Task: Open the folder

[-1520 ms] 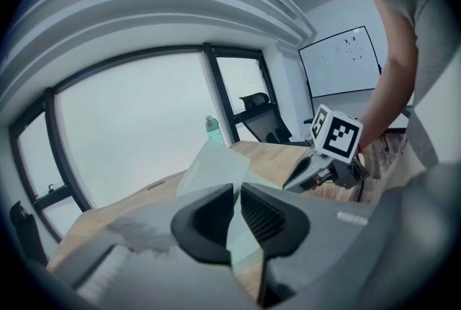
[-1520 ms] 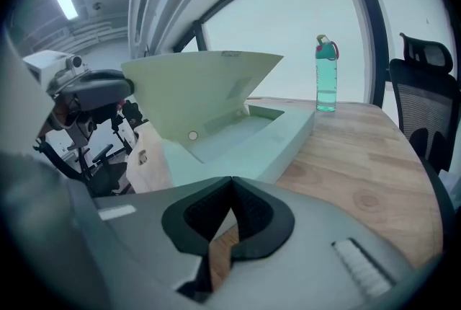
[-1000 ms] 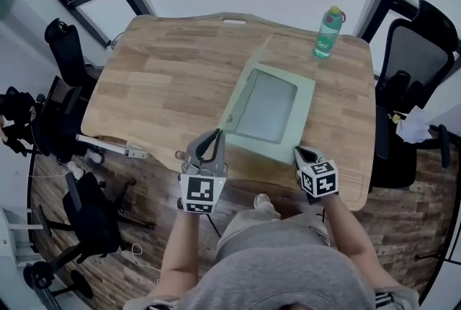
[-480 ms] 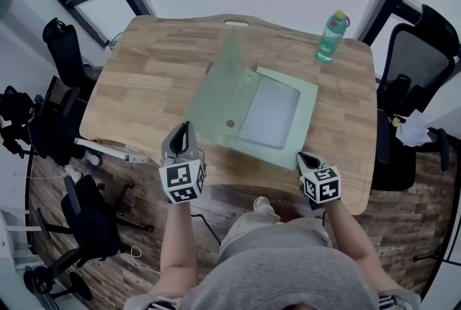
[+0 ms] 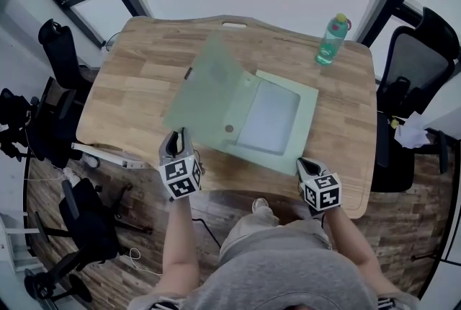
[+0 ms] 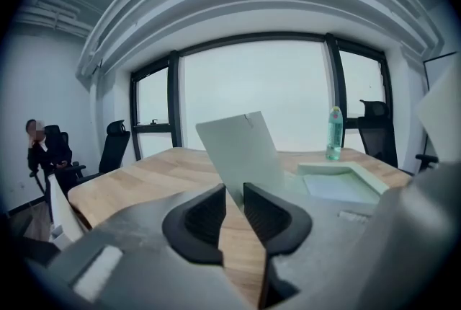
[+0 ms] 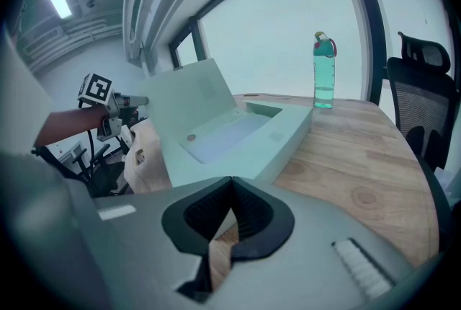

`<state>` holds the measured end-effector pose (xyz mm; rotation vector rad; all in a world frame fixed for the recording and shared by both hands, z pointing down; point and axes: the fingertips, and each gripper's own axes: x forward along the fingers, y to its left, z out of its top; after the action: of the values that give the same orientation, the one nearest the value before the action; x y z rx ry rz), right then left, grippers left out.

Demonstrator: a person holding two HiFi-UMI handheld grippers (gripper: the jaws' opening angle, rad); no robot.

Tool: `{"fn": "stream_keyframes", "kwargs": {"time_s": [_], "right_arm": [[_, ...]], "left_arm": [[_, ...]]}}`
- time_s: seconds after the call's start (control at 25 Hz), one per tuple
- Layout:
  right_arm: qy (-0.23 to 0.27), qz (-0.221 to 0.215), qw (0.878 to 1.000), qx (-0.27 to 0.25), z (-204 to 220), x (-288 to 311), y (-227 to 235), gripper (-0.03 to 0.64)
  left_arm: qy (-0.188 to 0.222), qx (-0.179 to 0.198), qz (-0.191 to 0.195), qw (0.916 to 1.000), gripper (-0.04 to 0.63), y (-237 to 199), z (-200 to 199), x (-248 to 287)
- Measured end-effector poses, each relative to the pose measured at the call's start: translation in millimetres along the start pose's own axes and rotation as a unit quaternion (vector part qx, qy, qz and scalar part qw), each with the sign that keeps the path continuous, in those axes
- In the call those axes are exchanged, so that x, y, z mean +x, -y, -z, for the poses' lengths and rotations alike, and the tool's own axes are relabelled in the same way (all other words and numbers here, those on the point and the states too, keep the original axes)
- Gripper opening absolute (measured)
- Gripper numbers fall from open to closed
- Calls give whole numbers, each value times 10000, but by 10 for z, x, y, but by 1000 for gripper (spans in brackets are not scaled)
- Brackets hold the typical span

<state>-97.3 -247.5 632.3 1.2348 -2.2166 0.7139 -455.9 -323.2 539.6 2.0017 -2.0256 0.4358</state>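
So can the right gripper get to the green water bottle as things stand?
Probably yes: bare wooden table lies between the right gripper and the green water bottle, beside the pale green folder, whose raised cover leans left. It looks a long stretch.

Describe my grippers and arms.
Both the left gripper and right gripper are grey with black ribbed pads and a black-and-white marker cube. The shirt is grey, forearms bare. Left jaws have just been opening; the folder cover stands at their tips, unpinched.

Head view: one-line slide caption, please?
Half-open folder on wooden table: left tongs, just opening, cover corner loose at their tips; right tongs shut on its near corner.
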Motion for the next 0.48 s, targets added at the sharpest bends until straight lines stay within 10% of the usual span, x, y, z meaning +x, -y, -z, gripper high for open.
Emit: {"fn": "stream_keyframes", "kwargs": {"time_s": [0.48], "right_arm": [[-17, 2, 10000, 27, -9, -1, 1, 2]], "left_arm": [[-965, -392, -337, 9940, 129, -83, 708, 385]]}}
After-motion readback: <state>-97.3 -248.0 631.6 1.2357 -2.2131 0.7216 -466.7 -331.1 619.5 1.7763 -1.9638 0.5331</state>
